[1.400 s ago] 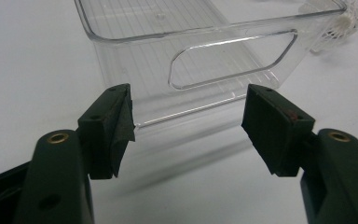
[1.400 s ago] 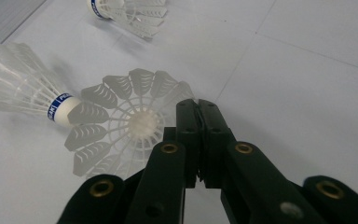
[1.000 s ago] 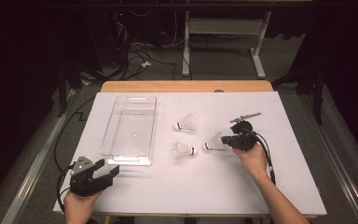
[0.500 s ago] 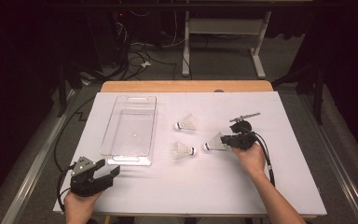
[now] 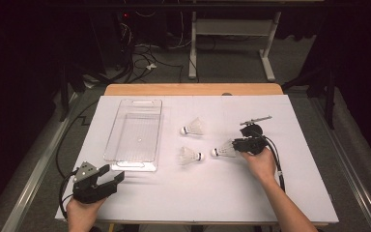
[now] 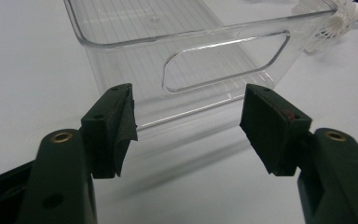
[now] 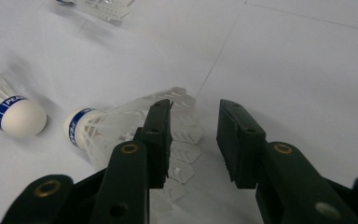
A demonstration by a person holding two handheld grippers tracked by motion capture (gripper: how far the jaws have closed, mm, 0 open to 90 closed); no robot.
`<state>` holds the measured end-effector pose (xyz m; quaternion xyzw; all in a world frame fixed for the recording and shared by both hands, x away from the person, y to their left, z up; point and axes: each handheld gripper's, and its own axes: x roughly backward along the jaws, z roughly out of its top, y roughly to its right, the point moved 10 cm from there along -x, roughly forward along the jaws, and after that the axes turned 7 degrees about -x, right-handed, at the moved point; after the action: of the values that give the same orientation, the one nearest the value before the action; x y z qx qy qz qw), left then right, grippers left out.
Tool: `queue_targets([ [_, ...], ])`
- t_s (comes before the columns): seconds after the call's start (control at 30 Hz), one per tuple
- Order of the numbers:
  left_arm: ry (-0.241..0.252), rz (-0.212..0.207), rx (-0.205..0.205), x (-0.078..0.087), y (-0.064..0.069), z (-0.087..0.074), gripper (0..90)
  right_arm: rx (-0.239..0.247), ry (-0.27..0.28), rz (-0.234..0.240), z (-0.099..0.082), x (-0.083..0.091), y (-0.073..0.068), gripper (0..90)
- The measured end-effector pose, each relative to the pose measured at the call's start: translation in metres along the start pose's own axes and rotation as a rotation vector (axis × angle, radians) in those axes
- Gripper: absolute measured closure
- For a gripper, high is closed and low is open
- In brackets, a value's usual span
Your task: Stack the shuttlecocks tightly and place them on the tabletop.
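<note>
Three shuttlecocks lie on a white sheet that covers the table (image 5: 290,193), whose wooden edge shows at the far side. Around it the room is dark, with cables on the floor and the legs of a light metal frame behind.

At the right, the right hand-held gripper (image 5: 235,146) sits low over the sheet at the feather end of the nearest shuttlecock (image 5: 222,149), whose cork points toward the middle of the table. In the right gripper view its jaws have just been opening and now stand partly spread; the shuttlecock's (image 7: 135,123) feathered skirt lies beside and under the left jaw, with some feather tips reaching into the gap, and I cannot tell whether a pad touches them.

A second shuttlecock (image 5: 190,156) lies just beyond the first, cork to cork with a small gap between. The third shuttlecock (image 5: 193,127) lies farther back, well apart from the gripper. A clear plastic tray (image 5: 150,104) stands empty at the left of them, long side running away from the person. The left hand-held gripper (image 5: 115,178) rests near the front left corner, jaws wide apart and holding nothing, aimed at the tray's near end wall (image 6: 121,65). Between the right gripper and the tray lie only the other two shuttlecocks.
</note>
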<state>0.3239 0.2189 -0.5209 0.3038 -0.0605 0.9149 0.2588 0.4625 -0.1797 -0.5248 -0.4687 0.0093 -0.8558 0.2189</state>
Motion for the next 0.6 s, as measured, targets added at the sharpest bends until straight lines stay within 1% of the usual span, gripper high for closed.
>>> queue_targets([
  [0.13,0.003,0.002,0.002,0.0002,0.0001,0.0001,36.0,-0.002,0.012,-0.004,0.0005,0.003,0.0022,62.3],
  [0.2,0.004,0.001,0.003,0.0003,0.0003,0.0002,36.0,-0.009,0.022,0.006,0.0007,0.005,0.0021,61.2],
  [0.23,0.003,0.001,0.001,0.0003,0.0004,0.0001,36.0,-0.01,0.023,0.003,0.0004,0.0057,0.0022,60.8],
  [0.53,0.0,0.001,-0.005,0.0005,0.0009,0.0,35.5,-0.004,0.036,-0.002,-0.0005,0.0072,0.0023,55.9],
  [0.6,0.001,0.0,-0.004,0.0006,0.0009,0.0001,35.5,0.0,0.046,-0.006,0.0003,0.0092,0.0023,54.7],
])
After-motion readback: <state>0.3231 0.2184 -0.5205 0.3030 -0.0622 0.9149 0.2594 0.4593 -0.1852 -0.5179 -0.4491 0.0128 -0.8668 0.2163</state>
